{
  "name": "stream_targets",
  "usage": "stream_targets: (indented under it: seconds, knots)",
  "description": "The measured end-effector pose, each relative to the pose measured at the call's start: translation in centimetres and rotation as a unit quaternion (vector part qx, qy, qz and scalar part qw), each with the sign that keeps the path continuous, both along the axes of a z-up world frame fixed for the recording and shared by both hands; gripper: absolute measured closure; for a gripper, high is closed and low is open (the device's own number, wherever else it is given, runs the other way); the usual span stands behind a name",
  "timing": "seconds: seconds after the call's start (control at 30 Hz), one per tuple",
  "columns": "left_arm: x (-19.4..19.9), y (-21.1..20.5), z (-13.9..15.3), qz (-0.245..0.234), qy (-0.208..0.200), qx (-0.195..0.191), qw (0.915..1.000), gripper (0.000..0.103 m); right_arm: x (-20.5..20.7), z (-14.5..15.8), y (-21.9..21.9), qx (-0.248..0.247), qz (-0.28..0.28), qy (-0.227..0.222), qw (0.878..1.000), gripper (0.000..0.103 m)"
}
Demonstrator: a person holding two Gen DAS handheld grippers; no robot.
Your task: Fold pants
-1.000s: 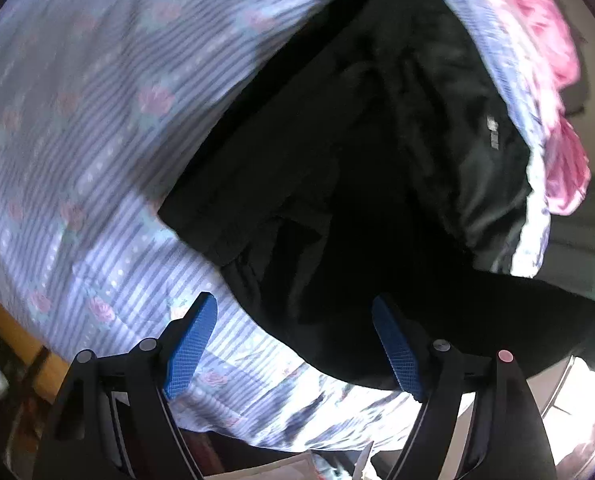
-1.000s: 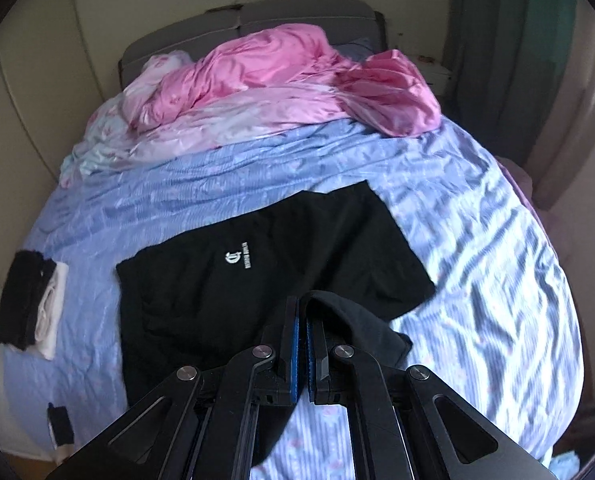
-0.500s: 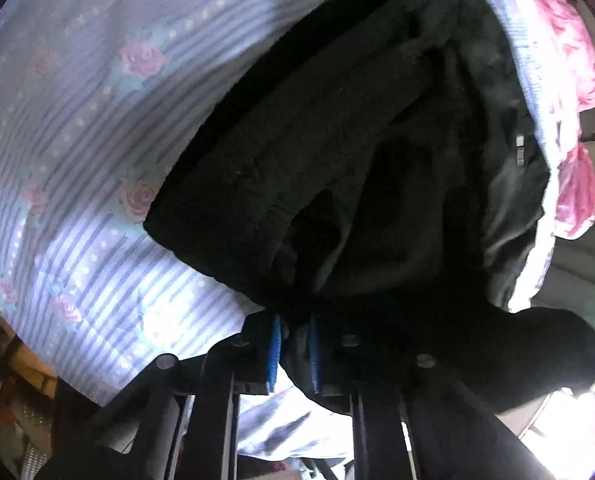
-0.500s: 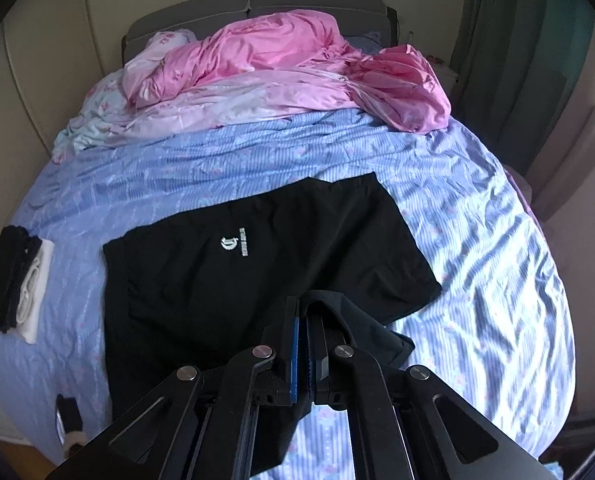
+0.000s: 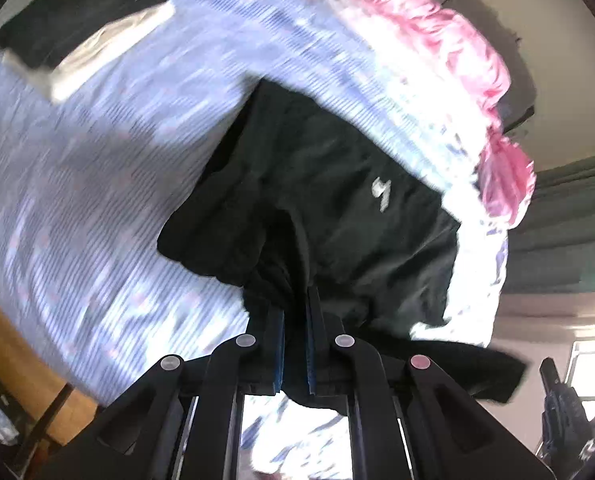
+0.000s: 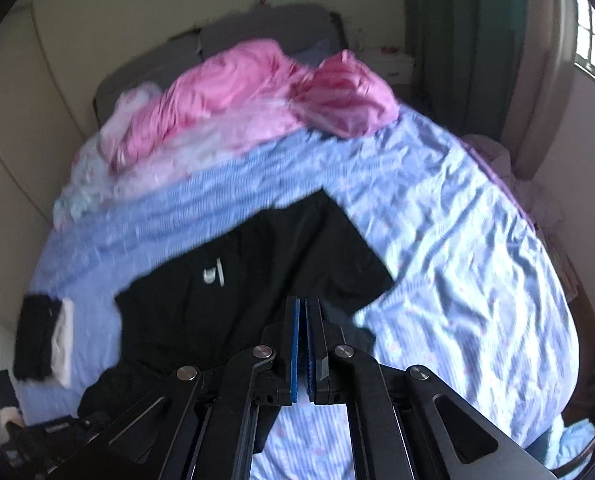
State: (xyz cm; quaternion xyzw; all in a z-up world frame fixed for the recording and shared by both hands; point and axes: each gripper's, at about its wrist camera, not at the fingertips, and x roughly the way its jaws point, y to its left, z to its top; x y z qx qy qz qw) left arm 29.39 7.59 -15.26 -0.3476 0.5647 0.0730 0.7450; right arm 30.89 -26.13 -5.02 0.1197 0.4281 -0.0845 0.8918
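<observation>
Black pants (image 6: 233, 292) with a small white logo (image 6: 211, 276) lie on a blue striped bedsheet (image 6: 457, 264). My left gripper (image 5: 294, 308) is shut on a bunched edge of the pants (image 5: 337, 216) and holds it lifted off the sheet. My right gripper (image 6: 302, 308) is shut on another edge of the pants, which hangs down on both sides of the fingers. The left wrist view is blurred by motion.
A crumpled pink quilt (image 6: 249, 96) lies at the head of the bed. A folded black and white stack (image 6: 43, 340) sits at the bed's left edge and also shows in the left wrist view (image 5: 77, 36). Green curtains (image 6: 469, 40) and a window are at the right.
My left gripper closed on the near edge of the pants and lifted it. My right gripper stayed shut on the pants and rose with them.
</observation>
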Motion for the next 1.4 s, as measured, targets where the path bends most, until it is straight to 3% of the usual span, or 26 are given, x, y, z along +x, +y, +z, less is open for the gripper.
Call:
stream_targets:
  seconds: [0.23, 0.43, 0.5, 0.53, 0.57, 0.7, 1.0, 1.23, 1.4]
  knots:
    - [6.7, -0.2, -0.6, 0.040, 0.003, 0.001, 0.9992, 0.093, 8.0, -0.1, -1.1, -0.033, -0.009, -0.040, 0.999, 0.099]
    - [10.9, -1.5, -1.4, 0.040, 0.007, 0.035, 0.9985, 0.093, 12.5, -3.6, -2.0, -0.016, 0.040, 0.031, 0.999, 0.097]
    - [11.3, -2.1, -1.6, 0.033, 0.010, 0.048, 0.9983, 0.093, 12.0, -5.2, -2.9, 0.004, 0.033, 0.056, 0.998, 0.078]
    - [11.4, -2.5, -1.6, 0.028, 0.010, 0.054, 0.9981, 0.093, 11.6, -6.1, -3.3, 0.008, 0.029, 0.067, 0.997, 0.058]
    - [11.4, -3.0, -1.7, 0.022, 0.011, 0.064, 0.9977, 0.093, 11.0, -7.0, -3.8, 0.007, 0.020, 0.077, 0.997, 0.051]
    - [11.0, -5.2, -2.5, -0.013, 0.016, 0.100, 0.9948, 0.093, 8.6, -10.1, -5.8, 0.013, 0.007, 0.126, 0.992, 0.051]
    - [8.7, -9.3, -5.3, -0.069, 0.044, 0.129, 0.9883, 0.093, 3.7, -17.0, -9.7, 0.076, -0.010, 0.219, 0.973, 0.051]
    - [7.8, -11.0, -7.1, -0.089, 0.064, 0.138, 0.9844, 0.093, 2.1, -22.1, -11.5, 0.145, -0.023, 0.235, 0.961, 0.051]
    - [7.6, -11.8, -7.9, -0.095, 0.075, 0.145, 0.9819, 0.093, 1.9, -24.7, -11.9, 0.162, -0.021, 0.230, 0.959, 0.051]
